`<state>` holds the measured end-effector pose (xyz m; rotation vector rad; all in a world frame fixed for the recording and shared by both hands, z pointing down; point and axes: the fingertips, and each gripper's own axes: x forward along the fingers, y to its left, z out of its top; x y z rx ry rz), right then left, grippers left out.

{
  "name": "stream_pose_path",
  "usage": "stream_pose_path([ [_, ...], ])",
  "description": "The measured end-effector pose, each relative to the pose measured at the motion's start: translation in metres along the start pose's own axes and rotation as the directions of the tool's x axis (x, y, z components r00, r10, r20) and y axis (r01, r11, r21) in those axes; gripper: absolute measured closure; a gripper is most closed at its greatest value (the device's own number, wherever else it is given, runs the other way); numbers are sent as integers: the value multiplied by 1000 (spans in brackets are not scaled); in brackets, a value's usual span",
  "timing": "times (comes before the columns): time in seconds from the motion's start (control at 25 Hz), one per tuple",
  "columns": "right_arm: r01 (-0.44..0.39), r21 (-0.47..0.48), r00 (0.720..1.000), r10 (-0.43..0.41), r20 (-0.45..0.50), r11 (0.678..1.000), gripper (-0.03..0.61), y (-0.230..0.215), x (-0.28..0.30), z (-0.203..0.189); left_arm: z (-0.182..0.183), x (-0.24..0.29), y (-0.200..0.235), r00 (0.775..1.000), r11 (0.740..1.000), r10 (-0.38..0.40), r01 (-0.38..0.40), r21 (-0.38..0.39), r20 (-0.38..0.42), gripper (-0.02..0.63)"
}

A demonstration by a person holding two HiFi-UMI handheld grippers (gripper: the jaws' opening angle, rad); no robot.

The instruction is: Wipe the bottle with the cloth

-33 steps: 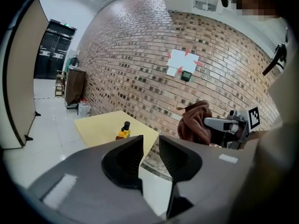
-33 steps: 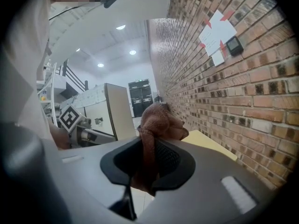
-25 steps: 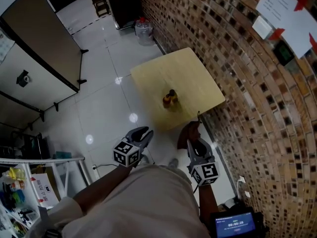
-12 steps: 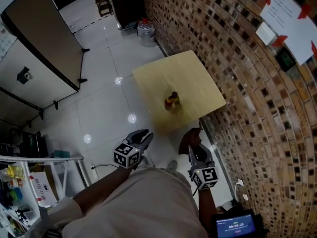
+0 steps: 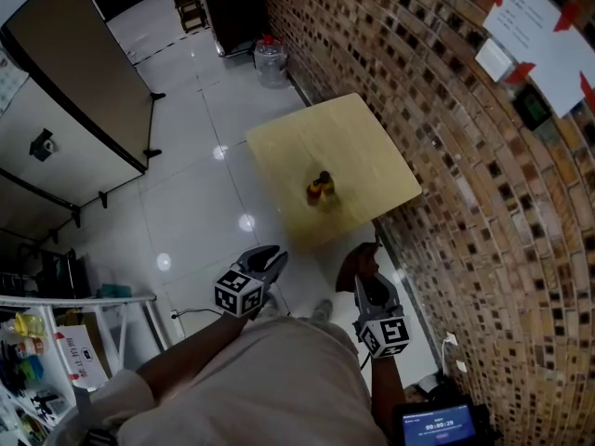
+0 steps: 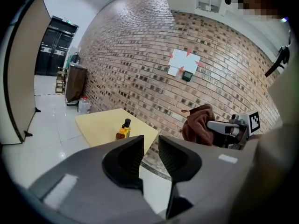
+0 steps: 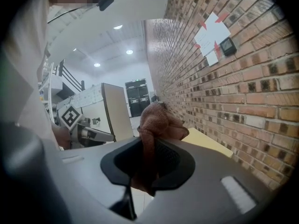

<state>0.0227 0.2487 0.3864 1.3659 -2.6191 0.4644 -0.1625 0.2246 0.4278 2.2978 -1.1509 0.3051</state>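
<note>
A small amber bottle [image 5: 320,188] with a dark cap stands upright near the front edge of the pale wooden table [image 5: 363,137]. In the left gripper view the bottle [image 6: 124,129] is well ahead of me on the table [image 6: 96,125]. My left gripper [image 5: 271,254] is held over the floor short of the table, jaws almost together with nothing between them. My right gripper [image 5: 363,273] is shut on a brown cloth [image 5: 354,255], which bunches up above the jaws [image 7: 158,119]. Both grippers are clear of the bottle.
A brick wall [image 5: 465,203] runs along the table's right side, with papers [image 5: 539,21] taped to it. A clear water jug [image 5: 270,59] stands on the shiny tiled floor beyond the table. Beige partition panels [image 5: 65,91] and a cluttered shelf [image 5: 56,342] are at the left.
</note>
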Motion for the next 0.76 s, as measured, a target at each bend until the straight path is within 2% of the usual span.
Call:
stream_pose_path([
  [0.76, 4, -9, 999, -4, 39, 1000, 515, -17, 5, 13, 8, 33, -15, 998, 998, -35, 37, 50, -51, 502],
])
